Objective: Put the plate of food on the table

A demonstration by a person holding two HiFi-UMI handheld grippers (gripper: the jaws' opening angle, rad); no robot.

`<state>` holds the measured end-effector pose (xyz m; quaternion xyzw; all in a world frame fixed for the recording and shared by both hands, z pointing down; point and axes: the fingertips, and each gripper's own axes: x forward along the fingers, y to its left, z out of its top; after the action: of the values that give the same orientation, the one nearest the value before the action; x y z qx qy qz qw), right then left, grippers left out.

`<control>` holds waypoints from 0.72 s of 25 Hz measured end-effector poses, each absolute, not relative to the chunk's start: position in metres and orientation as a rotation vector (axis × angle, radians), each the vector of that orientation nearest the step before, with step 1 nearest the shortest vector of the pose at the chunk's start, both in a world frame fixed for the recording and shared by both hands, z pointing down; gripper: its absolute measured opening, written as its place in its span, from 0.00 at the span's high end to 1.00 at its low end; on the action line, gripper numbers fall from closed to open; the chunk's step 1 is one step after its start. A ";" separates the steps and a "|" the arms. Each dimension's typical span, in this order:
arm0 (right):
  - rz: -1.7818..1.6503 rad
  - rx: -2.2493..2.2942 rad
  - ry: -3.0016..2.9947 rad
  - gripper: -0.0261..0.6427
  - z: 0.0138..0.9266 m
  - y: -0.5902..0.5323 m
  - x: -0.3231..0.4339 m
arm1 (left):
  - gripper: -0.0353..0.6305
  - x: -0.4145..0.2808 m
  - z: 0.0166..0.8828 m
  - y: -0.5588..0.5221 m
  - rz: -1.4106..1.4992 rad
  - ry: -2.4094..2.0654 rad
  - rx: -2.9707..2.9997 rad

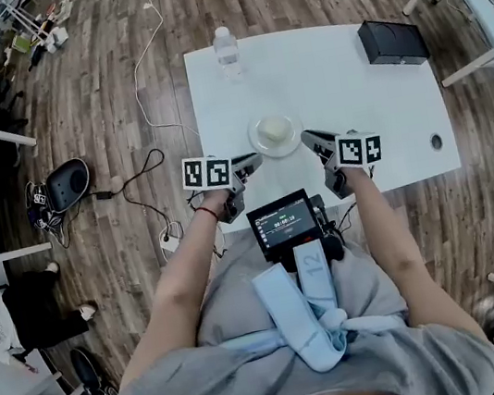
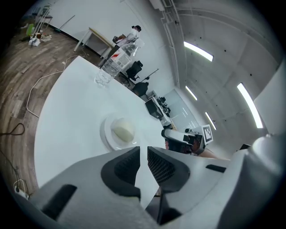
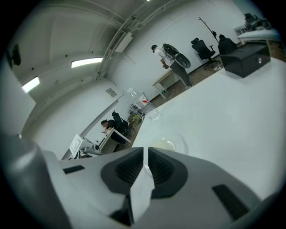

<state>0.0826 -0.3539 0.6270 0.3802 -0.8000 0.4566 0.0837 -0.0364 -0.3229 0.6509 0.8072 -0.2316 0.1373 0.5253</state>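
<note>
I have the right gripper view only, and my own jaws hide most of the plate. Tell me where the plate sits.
Observer: In the head view the plate rests on the white table, near its front edge.
Operator: Report the left gripper.
Observer: The left gripper hangs close beside the plate's left edge. In the left gripper view its jaws stand almost together with nothing between them.
Operator: Say what is on the plate.
Observer: One pale, rounded piece of food sits in the middle.
</note>
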 end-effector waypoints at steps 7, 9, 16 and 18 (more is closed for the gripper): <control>1.075 1.090 -2.565 0.90 0.582 -0.332 0.068 | 0.85 -0.036 0.625 -0.320 0.295 -0.601 2.069; 0.956 1.083 -2.607 0.90 0.572 -0.325 0.065 | 0.85 -0.035 0.615 -0.320 0.285 -0.611 2.145; 0.757 1.077 -2.670 0.90 0.553 -0.290 0.063 | 0.85 -0.035 0.572 -0.309 0.207 -0.659 2.457; 0.718 1.097 -2.680 0.90 0.546 -0.284 0.065 | 0.85 -0.033 0.557 -0.306 0.187 -0.672 2.548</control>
<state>0.0649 -0.2838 0.5458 0.3664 -0.8955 0.2399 0.0788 -0.0327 -0.3055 0.5570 0.9346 -0.2463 0.0686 0.2474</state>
